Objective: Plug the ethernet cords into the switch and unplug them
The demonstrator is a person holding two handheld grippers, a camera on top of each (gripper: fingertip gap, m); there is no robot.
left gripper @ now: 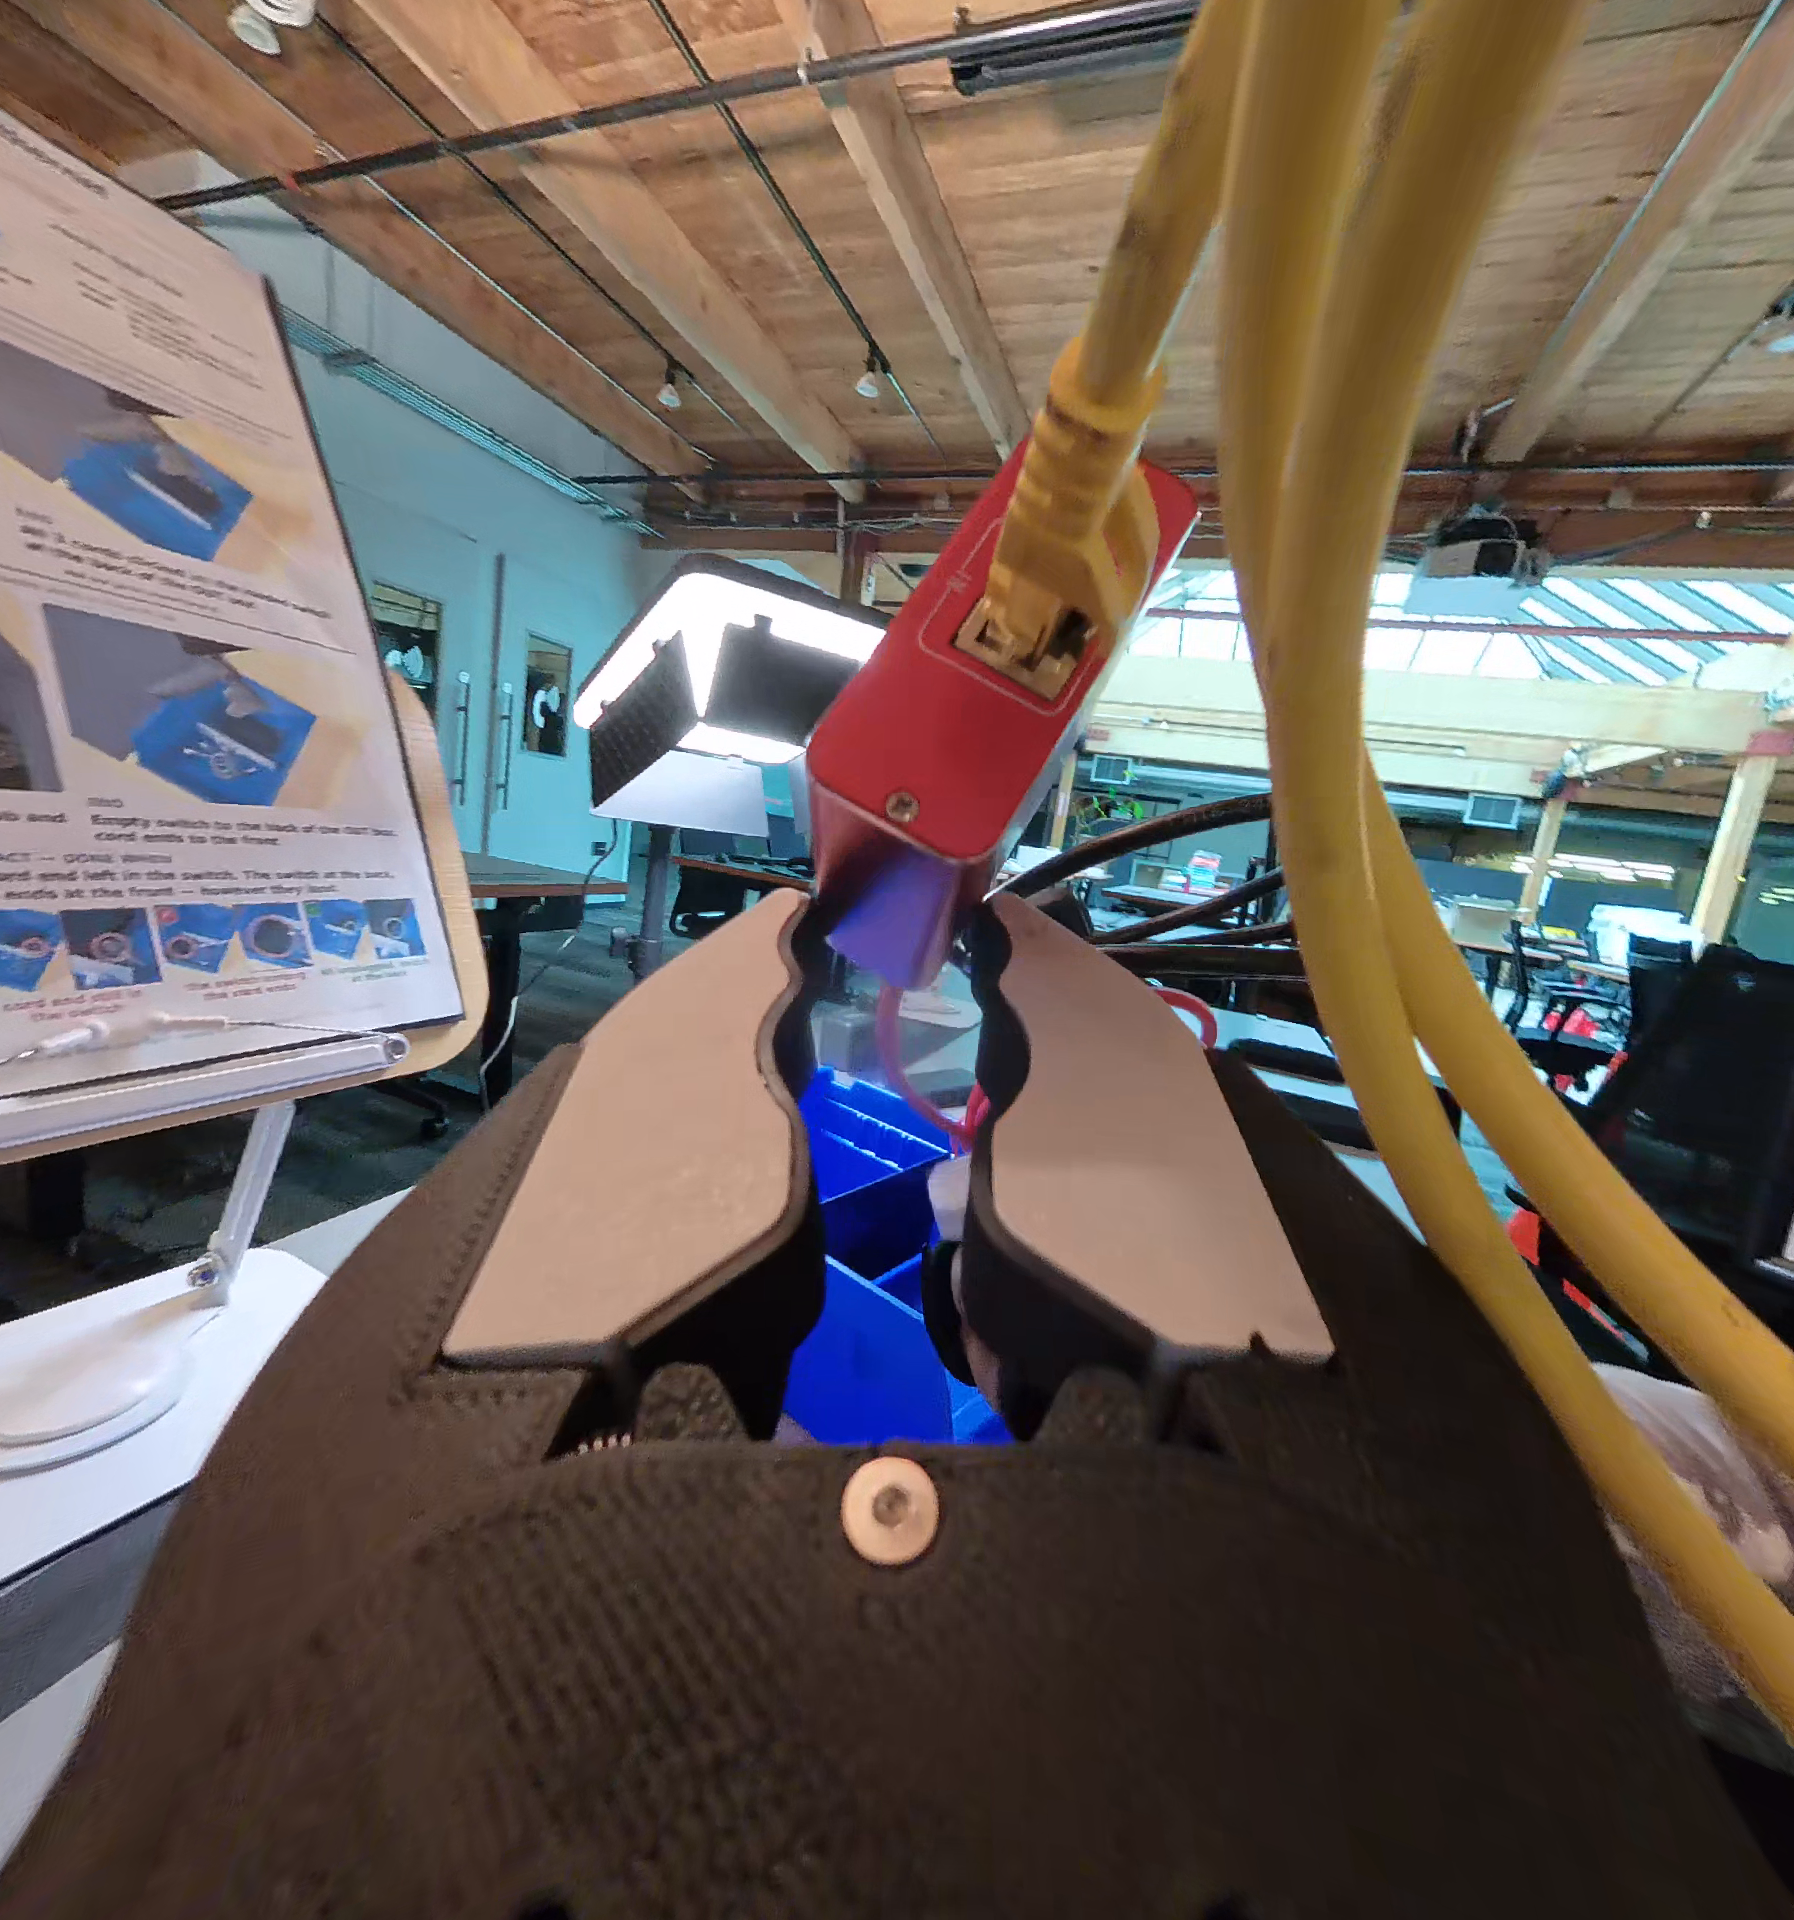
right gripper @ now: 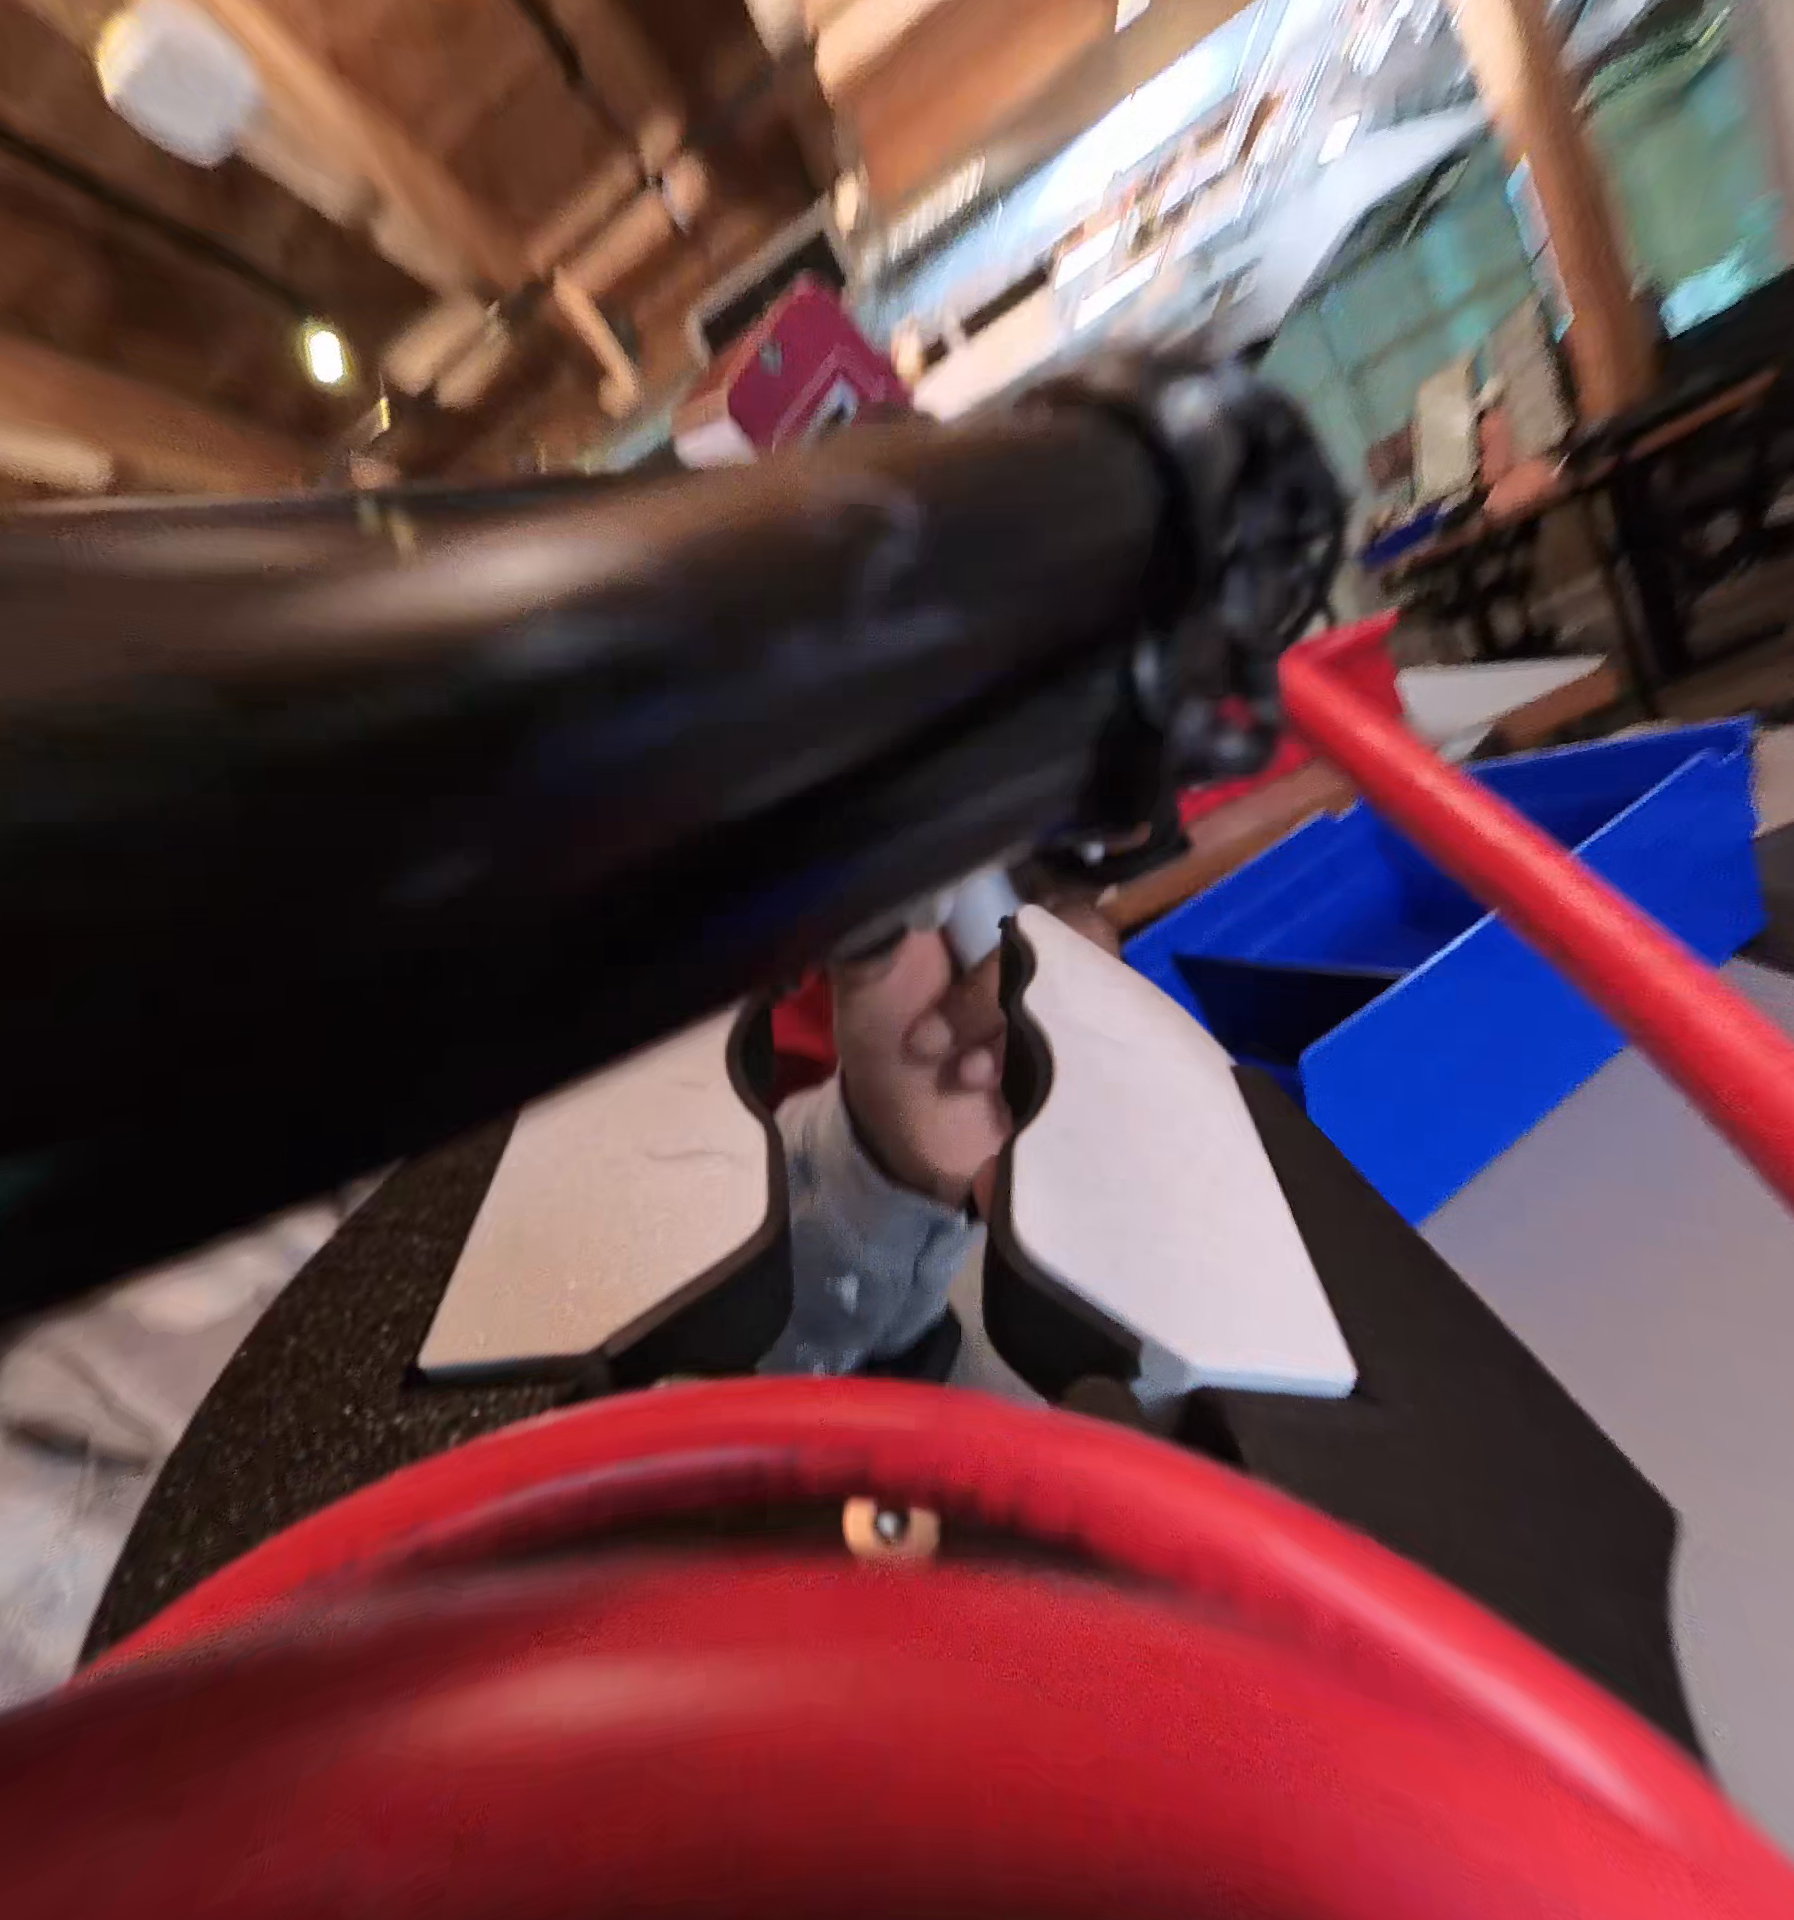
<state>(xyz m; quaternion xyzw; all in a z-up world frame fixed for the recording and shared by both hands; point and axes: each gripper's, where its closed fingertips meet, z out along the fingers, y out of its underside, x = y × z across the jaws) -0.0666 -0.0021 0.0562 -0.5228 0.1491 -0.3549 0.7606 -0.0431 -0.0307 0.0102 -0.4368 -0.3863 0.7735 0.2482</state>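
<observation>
instruction sheet (left gripper: pixel 145 623) on white stand, lit panel lamp (left gripper: pixel 706 707), blue bin (right gripper: pixel 1495 987) on table

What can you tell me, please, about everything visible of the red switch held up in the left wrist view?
The red switch is a small oblong box with a smooth, metal-looking red shell and a screw in its near end. It is tilted, raised in the air, pinched at its lower end between the tips of the left hand-held gripper. A yellow ethernet cord is plugged into the port on its face, its cable rising out of frame. In the right wrist view it shows only as a blur.
</observation>
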